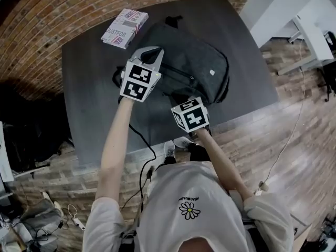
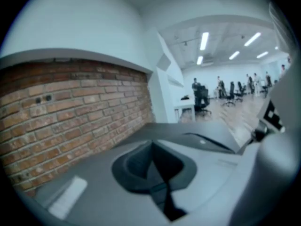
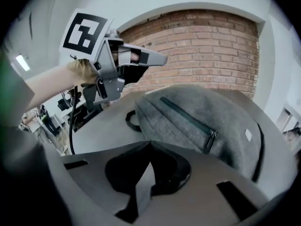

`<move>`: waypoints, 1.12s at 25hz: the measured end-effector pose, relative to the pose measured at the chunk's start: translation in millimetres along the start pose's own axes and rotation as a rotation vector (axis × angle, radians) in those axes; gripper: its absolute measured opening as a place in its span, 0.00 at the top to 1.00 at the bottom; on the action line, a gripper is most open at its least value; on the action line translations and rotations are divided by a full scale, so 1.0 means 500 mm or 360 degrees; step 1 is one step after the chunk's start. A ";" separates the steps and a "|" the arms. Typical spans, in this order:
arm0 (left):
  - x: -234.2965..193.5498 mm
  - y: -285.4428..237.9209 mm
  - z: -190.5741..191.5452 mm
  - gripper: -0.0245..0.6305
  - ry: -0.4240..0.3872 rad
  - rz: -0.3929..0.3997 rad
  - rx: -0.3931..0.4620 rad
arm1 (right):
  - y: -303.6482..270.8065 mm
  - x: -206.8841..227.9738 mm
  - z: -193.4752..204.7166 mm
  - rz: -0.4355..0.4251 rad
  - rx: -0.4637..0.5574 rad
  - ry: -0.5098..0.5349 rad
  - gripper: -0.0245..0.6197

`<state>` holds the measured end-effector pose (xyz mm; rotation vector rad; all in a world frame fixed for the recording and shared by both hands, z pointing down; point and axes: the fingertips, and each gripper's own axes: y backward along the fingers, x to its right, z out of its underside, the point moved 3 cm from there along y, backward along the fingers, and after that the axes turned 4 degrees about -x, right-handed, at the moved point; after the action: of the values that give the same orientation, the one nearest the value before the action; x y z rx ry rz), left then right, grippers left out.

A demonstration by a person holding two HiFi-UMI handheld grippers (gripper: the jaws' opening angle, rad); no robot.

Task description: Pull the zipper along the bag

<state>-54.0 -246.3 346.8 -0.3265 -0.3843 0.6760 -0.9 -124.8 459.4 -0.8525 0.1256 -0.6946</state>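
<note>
Left gripper and right gripper: jaws closed, both empty. Grey bag at frame centre, on the table.

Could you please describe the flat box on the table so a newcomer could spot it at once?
Find the dark table by the brick wall, with a grey backpack lying across it. The box sits near the table's far corner, at the upper left in the head view, beside the backpack. It alone is pale and printed, white and pink with dark lettering.
</note>
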 end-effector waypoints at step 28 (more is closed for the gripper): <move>0.081 0.401 -0.078 0.96 0.0310 -0.0936 0.0571 | 0.374 0.016 -0.191 0.0306 0.1087 0.0412 0.96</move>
<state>-115.7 -78.8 239.5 0.0685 -0.1519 0.1251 65.9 -106.8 261.1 -0.0923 0.1851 -0.6061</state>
